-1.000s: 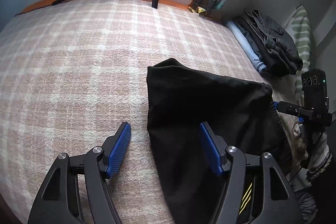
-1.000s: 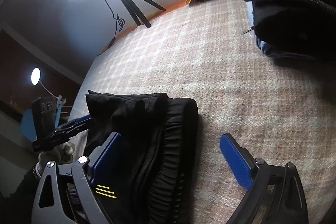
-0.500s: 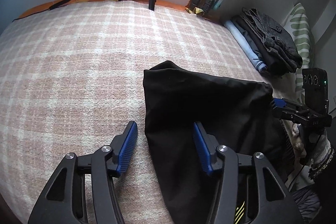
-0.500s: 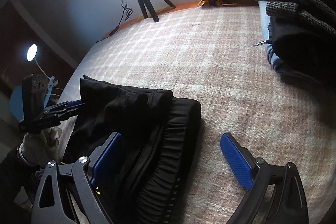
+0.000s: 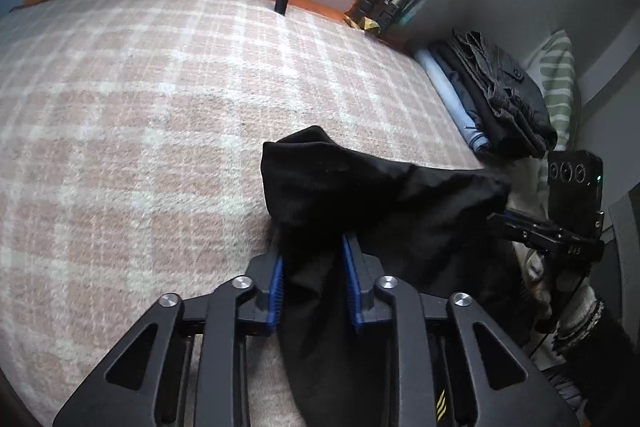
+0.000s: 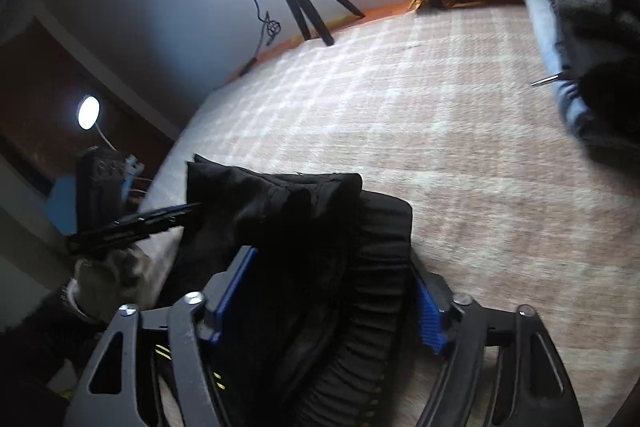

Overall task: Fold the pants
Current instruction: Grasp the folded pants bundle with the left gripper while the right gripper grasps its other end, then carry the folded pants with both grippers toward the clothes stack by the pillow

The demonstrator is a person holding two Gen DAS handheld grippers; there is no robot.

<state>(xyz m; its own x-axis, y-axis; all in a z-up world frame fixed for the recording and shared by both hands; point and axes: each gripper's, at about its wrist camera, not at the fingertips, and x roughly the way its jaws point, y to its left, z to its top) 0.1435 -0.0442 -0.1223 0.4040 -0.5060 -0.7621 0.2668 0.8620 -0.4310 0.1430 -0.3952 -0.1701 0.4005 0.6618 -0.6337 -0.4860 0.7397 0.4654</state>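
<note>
Both the left gripper [image 5: 314, 273] and right gripper [image 6: 332, 293] are clamped on the folded pants [image 5: 372, 195] bunched between their fingers (waistband on the right), so lifting them together looks next.

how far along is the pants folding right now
Mostly done: the black pants already lie doubled into a compact bundle on the plaid blanket. In hand: the left gripper pinches one end and the right gripper closes around the ribbed waistband end. Left: probably a final fold or moving it to the folded pile.
</note>
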